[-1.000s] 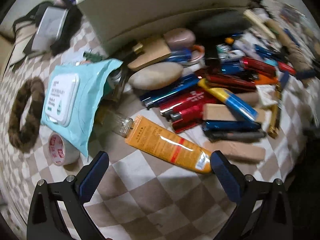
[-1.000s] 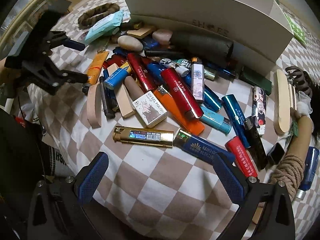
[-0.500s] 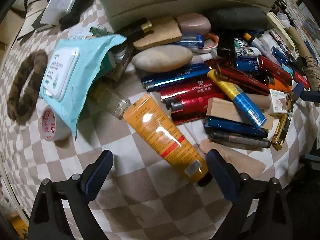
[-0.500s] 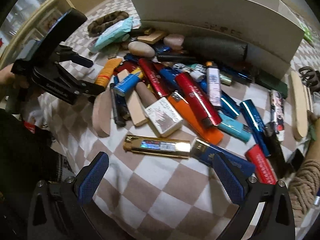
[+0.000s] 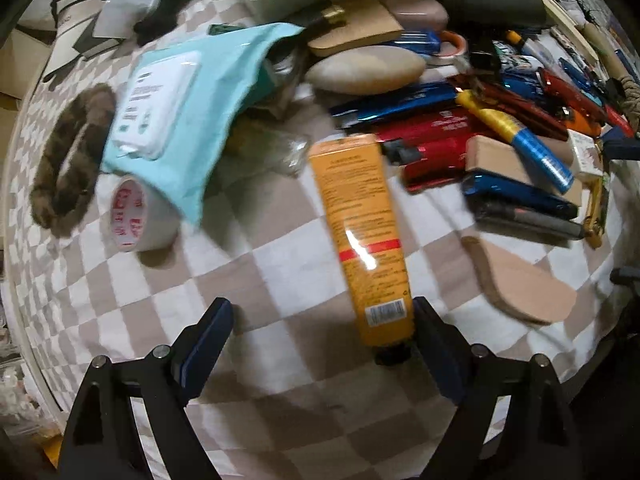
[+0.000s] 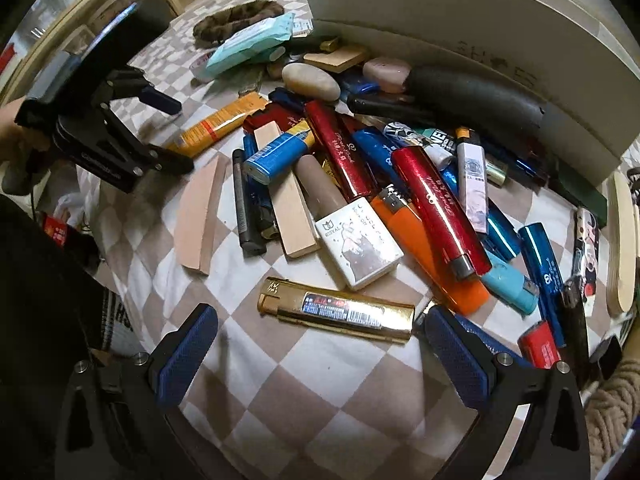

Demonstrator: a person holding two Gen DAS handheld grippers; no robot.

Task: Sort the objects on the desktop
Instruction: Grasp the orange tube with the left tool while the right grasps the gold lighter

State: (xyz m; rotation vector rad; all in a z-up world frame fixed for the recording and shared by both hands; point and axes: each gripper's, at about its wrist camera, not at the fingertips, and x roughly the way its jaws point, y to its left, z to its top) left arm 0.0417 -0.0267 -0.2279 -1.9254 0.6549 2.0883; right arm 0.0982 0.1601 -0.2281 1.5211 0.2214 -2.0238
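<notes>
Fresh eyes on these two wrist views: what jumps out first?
The dense heap of glossy red, blue and orange lighters piled on the checked cloth before a pale cardboard box. Nearer the right tongs lies a gold metallic lighter. In the left view, a long orange plastic tube runs down between the open left tongs.

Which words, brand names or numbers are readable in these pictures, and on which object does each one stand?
"ROYAL": white box in the pile.
Red print on the tape roll: blurred, unreadable.
Print on the orange tube, gold lighter and red lighter: too small to read.
</notes>
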